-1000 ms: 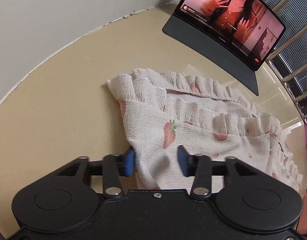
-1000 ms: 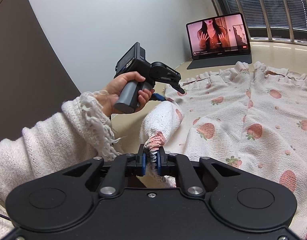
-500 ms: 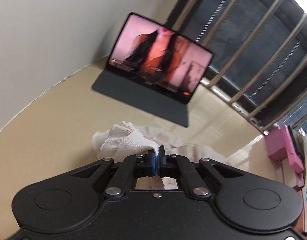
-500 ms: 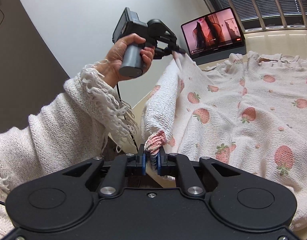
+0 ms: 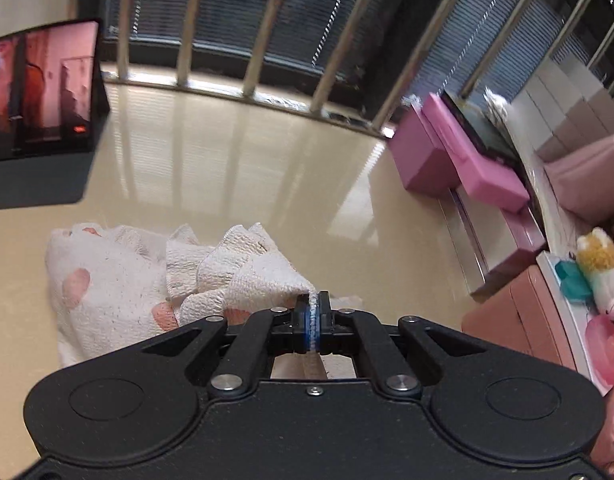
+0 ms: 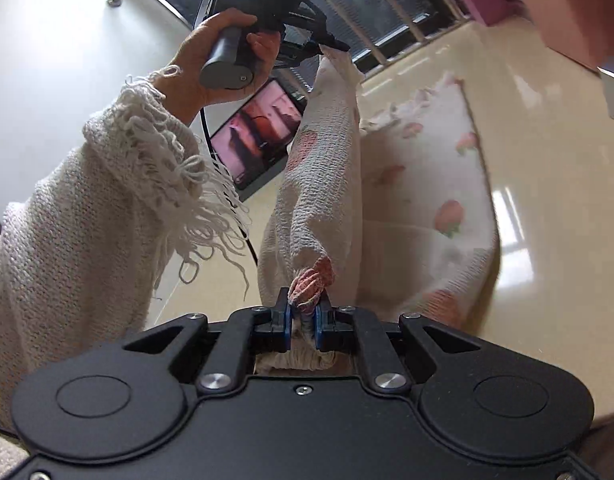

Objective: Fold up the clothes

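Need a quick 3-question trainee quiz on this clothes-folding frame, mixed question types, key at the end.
1. True or false: the left claw is open, clear of the strawberry-print garment.
2. Multiple choice: what does the right claw pinch? A) the tablet B) a bunched edge of the garment C) a pink box
3. Fill in: seen from the right wrist, the far side of the garment lies on the beige ____.

Key: 1 false, it is shut on a corner of the cloth; 2 B; 3 table.
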### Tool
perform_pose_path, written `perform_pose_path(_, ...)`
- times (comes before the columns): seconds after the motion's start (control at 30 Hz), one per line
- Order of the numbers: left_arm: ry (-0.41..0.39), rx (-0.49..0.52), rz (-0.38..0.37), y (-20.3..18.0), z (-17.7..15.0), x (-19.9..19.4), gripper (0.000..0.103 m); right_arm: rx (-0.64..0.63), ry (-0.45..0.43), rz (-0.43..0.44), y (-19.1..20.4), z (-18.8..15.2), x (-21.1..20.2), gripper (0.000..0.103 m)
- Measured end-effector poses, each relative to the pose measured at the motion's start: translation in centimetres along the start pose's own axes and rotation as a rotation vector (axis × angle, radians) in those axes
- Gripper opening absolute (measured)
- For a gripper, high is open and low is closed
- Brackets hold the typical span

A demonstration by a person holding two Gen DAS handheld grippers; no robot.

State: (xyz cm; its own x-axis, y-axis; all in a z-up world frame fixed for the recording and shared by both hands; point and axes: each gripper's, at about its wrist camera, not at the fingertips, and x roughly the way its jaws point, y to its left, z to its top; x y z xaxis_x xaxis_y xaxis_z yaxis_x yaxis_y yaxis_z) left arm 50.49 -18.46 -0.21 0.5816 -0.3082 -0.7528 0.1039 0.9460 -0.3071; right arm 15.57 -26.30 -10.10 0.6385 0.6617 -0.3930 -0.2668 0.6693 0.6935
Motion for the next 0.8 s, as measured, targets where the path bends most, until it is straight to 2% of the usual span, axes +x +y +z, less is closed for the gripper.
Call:
perform_pose_path(0.2, 0.065, 0.094, -0.043, -4.1, -3.2, 3.3, 0.002, 0.075, 0.014, 0.017, -2.6, -1.3, -0.1, 0.012)
perform_pose_path(0.3, 0.059, 0.118, -0.08, -5.2, -4.1, 3.5, 0.002, 0.074, -0.001, 0.027, -2.9, -1.4, -0.3, 0.012)
perform_pose_path(0.4, 0.059, 0.186, -0.124, -6.7, -4.6, 3.9, 0.004, 0.063, -0.013, 0.023, -2.9, -1.6, -0.5, 0.012)
perform_pose_path(0.43, 0.073, 0.21, -0.137, -7.3, -4.8, 4.3, 0.012, 0.068, -0.013, 0.023, -3.0, -1.6, -0.5, 0.013)
perform_pose_path(0.47, 0.11, 0.232, -0.148, -7.8, -5.2, 4.7, 0.03, 0.073, -0.012, 0.024, -3.1, -1.6, -0.4, 0.013)
perform_pose_path(0.5, 0.147, 0.253, -0.159, -8.2, -5.5, 5.2, 0.042, 0.074, -0.011, 0.022, -3.0, -1.7, -0.3, 0.013)
perform_pose_path(0.53, 0.182, 0.275, -0.161, -8.7, -5.9, 5.5, 0.064, 0.073, -0.012, 0.018, -3.0, -1.7, -0.2, 0.014)
perform_pose_path(0.57, 0.18, 0.288, -0.166, -9.0, -6.2, 5.3, 0.07, 0.07, -0.014, 0.013, -2.9, -1.7, -0.2, 0.014)
perform_pose_path(0.63, 0.125, 0.324, -0.194, -9.2, -7.0, 3.9, 0.071, 0.059, -0.019, -0.003, -2.8, -1.9, -1.0, 0.017)
perform_pose_path(0.8, 0.058, 0.359, -0.227, -7.9, -7.6, 0.4, 0.079, 0.042, -0.018, -0.032, -2.1, -2.0, -1.8, 0.018)
